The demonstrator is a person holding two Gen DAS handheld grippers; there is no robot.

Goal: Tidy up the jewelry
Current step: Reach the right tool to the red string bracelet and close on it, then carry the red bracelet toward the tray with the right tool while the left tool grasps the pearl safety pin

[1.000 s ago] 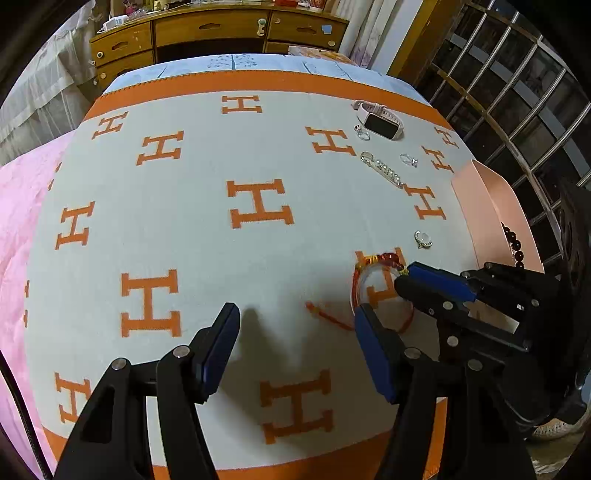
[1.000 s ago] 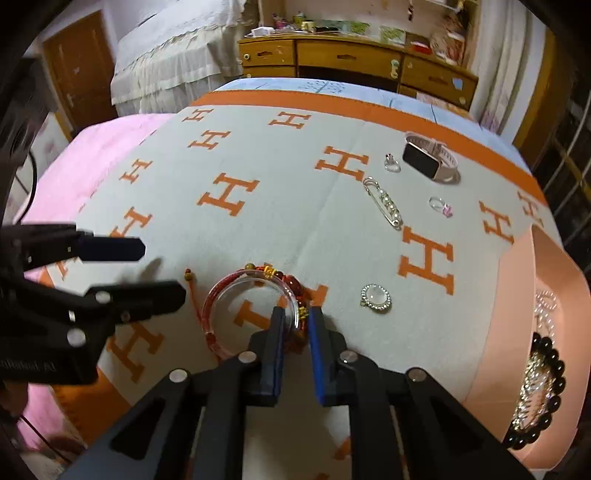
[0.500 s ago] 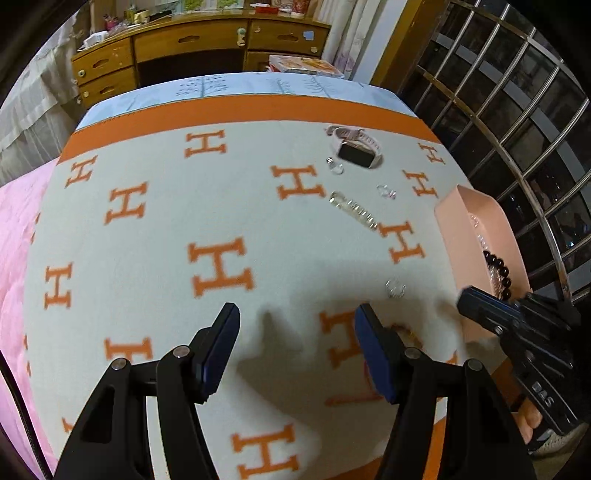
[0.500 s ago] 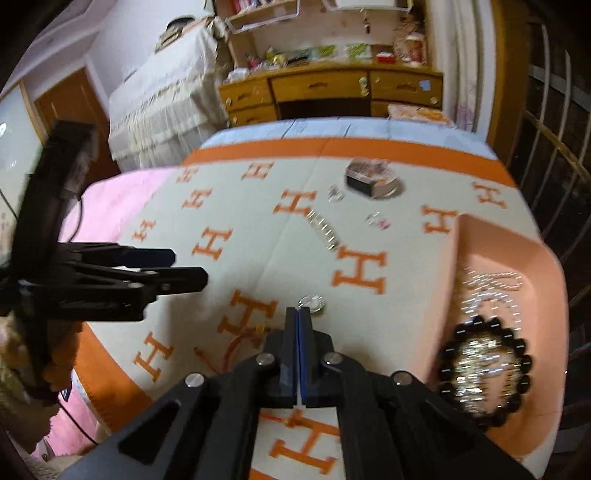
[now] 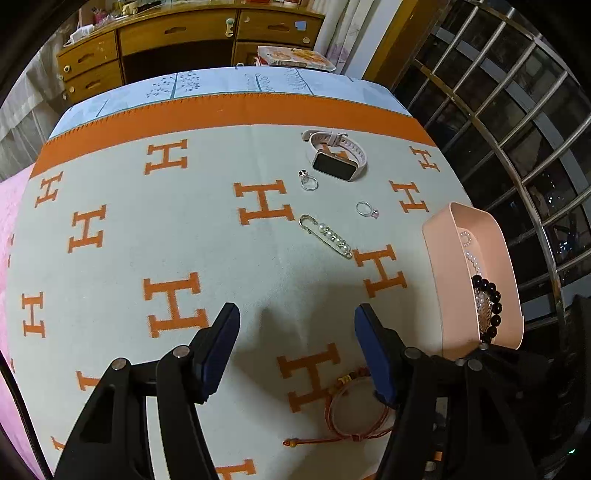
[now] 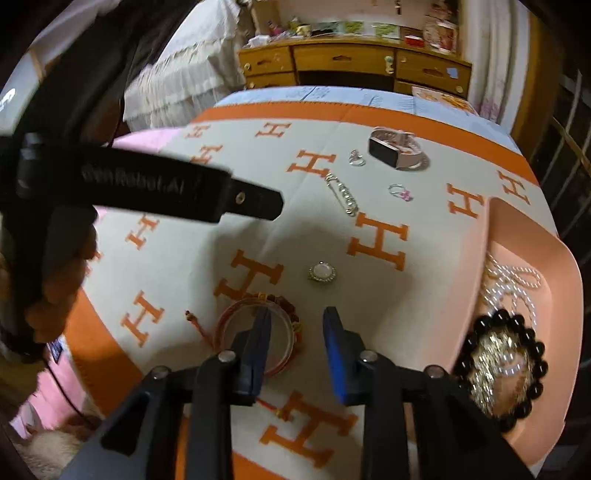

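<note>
On the far left of the right wrist view, a person's hand (image 6: 55, 280) grips the handle of the left gripper (image 5: 295, 325), whose jaws stand well apart over bare blanket with nothing between them. The jewelry lies on a cream blanket (image 5: 122, 258) with orange H figures, spread over a bed.

Counted from left to right, the loose pieces are: one red cord bracelet (image 6: 255, 332) near the front edge, one round brooch (image 6: 322, 272) beyond it, one pearl-set safety pin (image 5: 327, 236), two rings, the first ring (image 5: 308, 181) beside the watch and the second ring (image 5: 366, 209) with a pink stone, and one pink-strapped smartwatch (image 5: 334, 158) farthest back. All six lie apart from one another.

The right gripper (image 6: 297, 332) hangs over the front of the blanket, its jaws opening and clamped on nothing. Its left jaw covers part of the bracelet's hoop; the gap between the jaws shows only blanket just right of the bracelet.

At the right stands one pink tray (image 6: 517, 236). It holds one black bead bracelet (image 6: 532, 339) laid around a glittering piece, and pearl strands (image 6: 513, 280) whose number cannot be told.

Behind the bed stands a wooden dresser (image 5: 177, 33), and a metal window grille (image 5: 517, 103) fills the right side.
</note>
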